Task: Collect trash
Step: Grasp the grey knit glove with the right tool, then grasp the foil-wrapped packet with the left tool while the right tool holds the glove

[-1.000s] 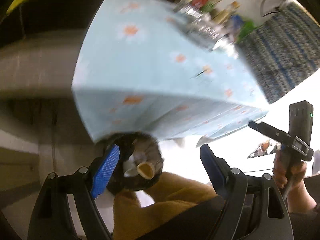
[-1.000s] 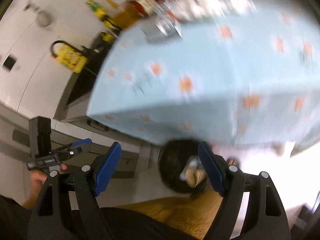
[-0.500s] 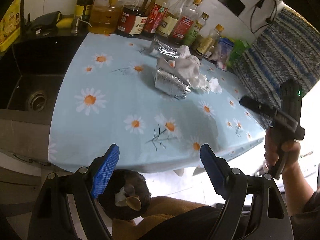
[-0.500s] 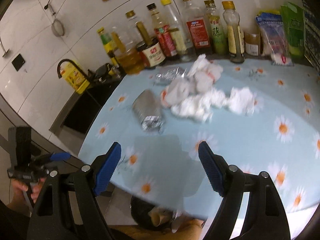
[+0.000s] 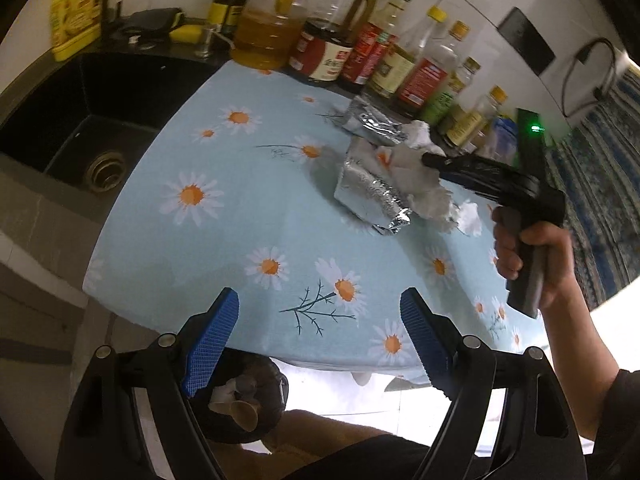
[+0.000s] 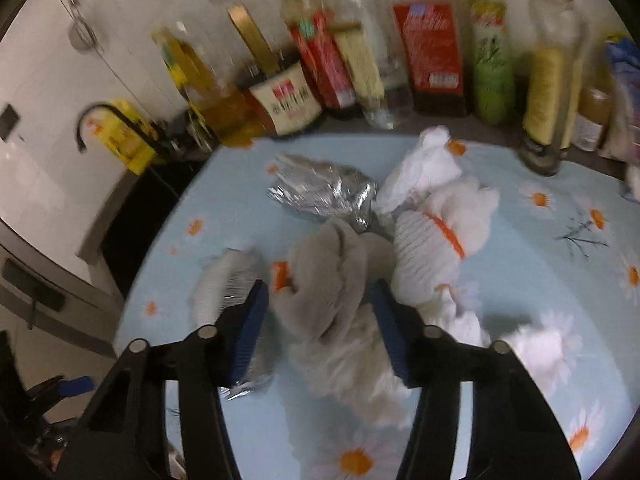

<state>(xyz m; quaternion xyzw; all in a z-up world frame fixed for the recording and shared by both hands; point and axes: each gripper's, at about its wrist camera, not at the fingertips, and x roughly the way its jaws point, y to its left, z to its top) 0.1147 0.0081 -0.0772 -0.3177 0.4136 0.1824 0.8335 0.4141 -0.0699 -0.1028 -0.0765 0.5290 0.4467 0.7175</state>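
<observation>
A heap of trash lies on the daisy tablecloth point(image 5: 224, 240): crumpled white tissues point(image 6: 440, 216), a grey crumpled tissue point(image 6: 324, 292) and silver foil wrappers point(image 6: 320, 192) point(image 5: 368, 196). My right gripper point(image 6: 320, 312) is down in the heap and its jaws are closing, with the grey tissue between them and the pads against its sides. In the left wrist view a hand holds that gripper point(image 5: 436, 160) over the heap. My left gripper point(image 5: 320, 328) hangs open over the table's near edge with nothing between its fingers. Below it stands a black bin point(image 5: 272, 380) with trash inside.
A row of sauce and oil bottles point(image 5: 360, 52) lines the wall behind the heap. A black sink point(image 5: 100, 120) lies left of the table, with a yellow bottle point(image 5: 72, 20) beside it. A blue woven cloth point(image 5: 600, 200) hangs at the right.
Both views rose from the bin and table edge to the tabletop. My right gripper ran forward into the trash heap and its jaws narrowed around the grey tissue. The left jaws kept their width.
</observation>
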